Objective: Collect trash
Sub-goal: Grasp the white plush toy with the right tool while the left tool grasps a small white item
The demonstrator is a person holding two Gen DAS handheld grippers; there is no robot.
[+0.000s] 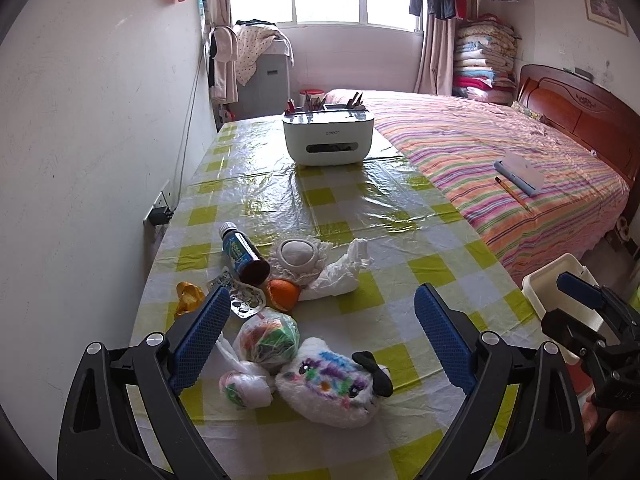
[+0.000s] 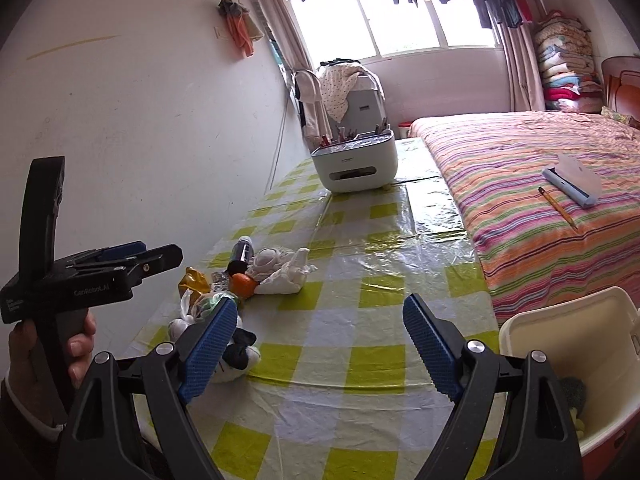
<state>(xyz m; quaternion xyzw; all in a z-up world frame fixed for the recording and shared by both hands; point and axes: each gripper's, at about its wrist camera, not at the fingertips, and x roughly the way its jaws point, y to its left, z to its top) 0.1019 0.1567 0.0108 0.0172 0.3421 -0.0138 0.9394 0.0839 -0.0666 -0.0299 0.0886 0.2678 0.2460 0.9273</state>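
Note:
A pile of trash lies on the left of the checked table: a dark bottle, an orange peel, a crumpled white tissue, a yellow wrapper, a foil blister pack, a knotted plastic bag and a white plush toy. My left gripper is open and empty, hovering just above the bag and toy. My right gripper is open and empty over the table, right of the pile. A cream bin stands off the table's right edge.
A white tissue box organiser stands at the table's far end. A bed with a striped cover runs along the right, with a notebook and pencil on it. A white wall with a socket borders the left.

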